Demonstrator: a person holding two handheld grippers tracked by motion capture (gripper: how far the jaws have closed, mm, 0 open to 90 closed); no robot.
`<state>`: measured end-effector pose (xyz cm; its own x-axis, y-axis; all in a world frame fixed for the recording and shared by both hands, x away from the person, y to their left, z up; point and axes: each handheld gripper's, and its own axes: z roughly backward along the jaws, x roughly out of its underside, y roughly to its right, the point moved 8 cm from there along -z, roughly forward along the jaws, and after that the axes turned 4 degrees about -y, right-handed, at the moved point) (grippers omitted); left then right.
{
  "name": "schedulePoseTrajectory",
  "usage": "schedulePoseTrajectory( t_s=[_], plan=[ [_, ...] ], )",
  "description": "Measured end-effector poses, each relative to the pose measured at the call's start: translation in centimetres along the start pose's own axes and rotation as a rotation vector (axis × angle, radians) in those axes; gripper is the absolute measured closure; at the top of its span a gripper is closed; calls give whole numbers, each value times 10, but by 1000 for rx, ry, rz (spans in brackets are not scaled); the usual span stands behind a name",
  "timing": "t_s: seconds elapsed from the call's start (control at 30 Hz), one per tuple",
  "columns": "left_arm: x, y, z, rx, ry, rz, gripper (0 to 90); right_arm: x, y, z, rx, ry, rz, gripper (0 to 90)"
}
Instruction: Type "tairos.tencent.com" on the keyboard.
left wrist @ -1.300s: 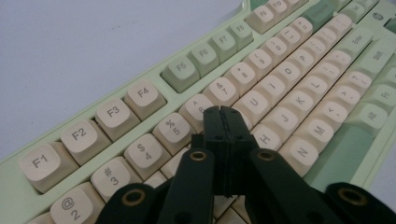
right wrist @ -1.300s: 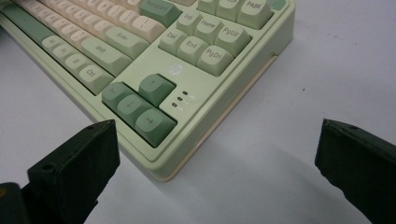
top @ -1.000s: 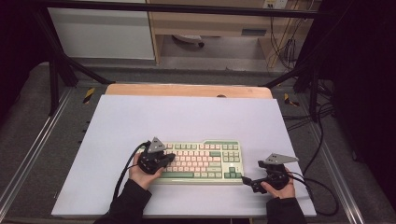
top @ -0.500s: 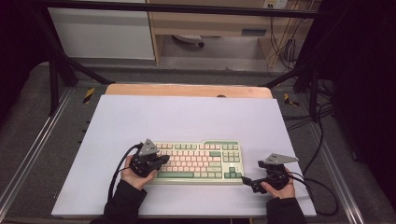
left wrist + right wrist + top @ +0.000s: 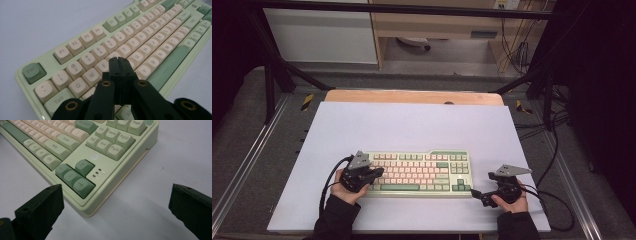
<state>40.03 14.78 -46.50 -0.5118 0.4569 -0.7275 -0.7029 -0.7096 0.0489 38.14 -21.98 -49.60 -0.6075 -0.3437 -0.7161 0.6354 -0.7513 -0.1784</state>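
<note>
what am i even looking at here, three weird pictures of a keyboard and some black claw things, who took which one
A person sits at a table holding a two-jaw gripper in each hand. The high view looks down from above: the left gripper is over the left end of a green and cream keyboard, and the right gripper rests on the table by its right corner. The other two pictures come from cameras riding on the grippers. In the left gripper view its black jaws are shut together, tips over the letter keys, holding nothing. In the right gripper view the jaws stand wide apart, empty, facing the arrow keys.
</note>
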Motion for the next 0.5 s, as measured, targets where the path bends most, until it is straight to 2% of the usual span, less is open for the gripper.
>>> schedulePoseTrajectory(
  t_s=[0.27,0.5],
  plan=[
    [8,-9,11,-12,6,20,900,0,0,0,1,1,2,4],
    [17,-17,13,-29,-6,36,900,0,0,-1,0,-3,-2,4]
  ],
)
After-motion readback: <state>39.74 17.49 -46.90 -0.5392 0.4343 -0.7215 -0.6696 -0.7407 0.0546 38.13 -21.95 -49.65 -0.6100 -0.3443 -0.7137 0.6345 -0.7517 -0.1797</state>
